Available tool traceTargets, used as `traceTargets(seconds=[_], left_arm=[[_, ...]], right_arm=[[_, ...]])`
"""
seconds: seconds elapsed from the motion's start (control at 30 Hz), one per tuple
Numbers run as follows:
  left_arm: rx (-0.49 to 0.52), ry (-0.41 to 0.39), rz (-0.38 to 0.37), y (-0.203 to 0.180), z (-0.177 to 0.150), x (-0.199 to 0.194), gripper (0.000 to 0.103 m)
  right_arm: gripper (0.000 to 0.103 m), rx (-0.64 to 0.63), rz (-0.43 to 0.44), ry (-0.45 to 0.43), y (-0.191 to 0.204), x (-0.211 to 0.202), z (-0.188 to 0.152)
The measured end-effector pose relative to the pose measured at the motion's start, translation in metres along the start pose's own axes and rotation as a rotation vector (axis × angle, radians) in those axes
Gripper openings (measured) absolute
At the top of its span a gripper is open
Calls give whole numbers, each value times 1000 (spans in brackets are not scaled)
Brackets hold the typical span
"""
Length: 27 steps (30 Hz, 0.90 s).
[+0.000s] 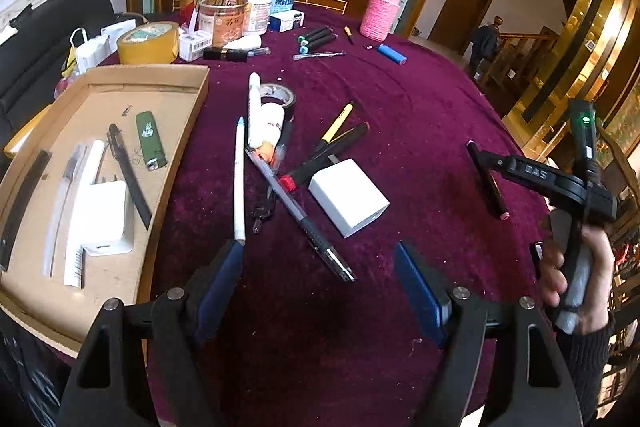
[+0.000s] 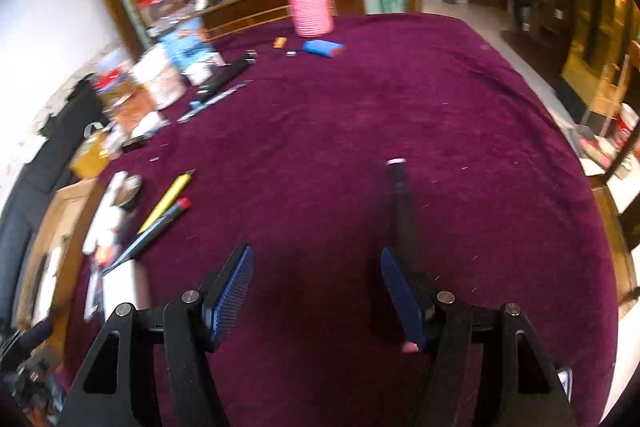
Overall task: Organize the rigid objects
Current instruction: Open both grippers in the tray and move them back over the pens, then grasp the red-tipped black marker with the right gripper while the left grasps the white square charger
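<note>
Pen (image 2: 402, 215) beside right gripper (image 2: 316, 291)

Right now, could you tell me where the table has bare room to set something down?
Bare cloth lies between the white charger and the dark pen, and beyond them toward the pink jar. Crowded: the pen pile beside the tray, and the far-left containers.

Plush maroon tablecloth (image 1: 400, 115) (linty), matt cardboard tray (image 1: 176, 99), glossy white charger (image 1: 348, 203)

pens (image 1: 308, 223), white charger (image 1: 348, 203), loose on cloth
</note>
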<state>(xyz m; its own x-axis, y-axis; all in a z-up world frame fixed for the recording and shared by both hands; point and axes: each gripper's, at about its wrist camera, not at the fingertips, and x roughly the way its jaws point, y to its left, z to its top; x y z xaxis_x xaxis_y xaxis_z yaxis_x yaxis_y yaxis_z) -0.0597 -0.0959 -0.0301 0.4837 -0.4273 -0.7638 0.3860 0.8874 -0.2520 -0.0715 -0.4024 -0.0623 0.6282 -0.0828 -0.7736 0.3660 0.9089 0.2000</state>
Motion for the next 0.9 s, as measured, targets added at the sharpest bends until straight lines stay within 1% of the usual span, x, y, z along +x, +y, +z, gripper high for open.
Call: traceTargets(seconds=[0.07,0.13,0.17,0.23,0.27,0.33,0.37,0.4,0.47,0.5,0.53,0.6,0.63,0.67,0.7,0.73,0.8,0.83,0.9], left_arm=[[-6,4,2,3,0,2,77],[-11,9,5,4,1,4,77],[-15,12,4,6,1,5,77],[-19,16,-4,8,1,5,77],[-22,10,-8,8,1,4,77],[-28,4,-13,9,2,5,77],[-32,7,-15,10,2,6,77],[-37,12,-18,10,2,7,77],[-32,20,-29,7,3,10,77],[-27,22,-29,6,4,12,77],[-20,26,-25,3,5,14,77],[-16,31,-23,0,7,16,77],[-10,29,-26,-2,8,16,77],[-3,27,-23,-3,9,15,77],[3,23,-17,-5,9,15,77],[5,21,-10,-5,10,15,77],[-2,32,-7,-5,9,16,77],[-2,37,-8,-5,10,17,77],[3,35,-1,-6,10,18,77]], right_arm=[[70,7,-24,22,-4,12,4],[70,36,-12,29,-8,20,7],[70,29,-17,36,-8,24,7],[70,-7,-68,36,-3,33,6],[70,-18,-76,43,-2,38,5],[68,-19,-58,58,0,46,2],[67,-26,-73,46,2,47,2],[64,-35,-88,45,4,47,1],[52,-64,-131,32,10,48,-2],[41,-84,-153,25,14,48,-3],[31,-96,-140,21,17,48,-4],[22,-94,-89,19,21,46,-6],[16,-96,-82,16,22,45,-7],[14,-96,-76,14,23,45,-8],[9,-93,-64,14,22,45,-8],[4,-72,-9,22,19,44,-8],[2,-24,86,38,15,44,-8],[2,-9,109,42,12,43,-9],[2,7,118,28,10,40,-9]])
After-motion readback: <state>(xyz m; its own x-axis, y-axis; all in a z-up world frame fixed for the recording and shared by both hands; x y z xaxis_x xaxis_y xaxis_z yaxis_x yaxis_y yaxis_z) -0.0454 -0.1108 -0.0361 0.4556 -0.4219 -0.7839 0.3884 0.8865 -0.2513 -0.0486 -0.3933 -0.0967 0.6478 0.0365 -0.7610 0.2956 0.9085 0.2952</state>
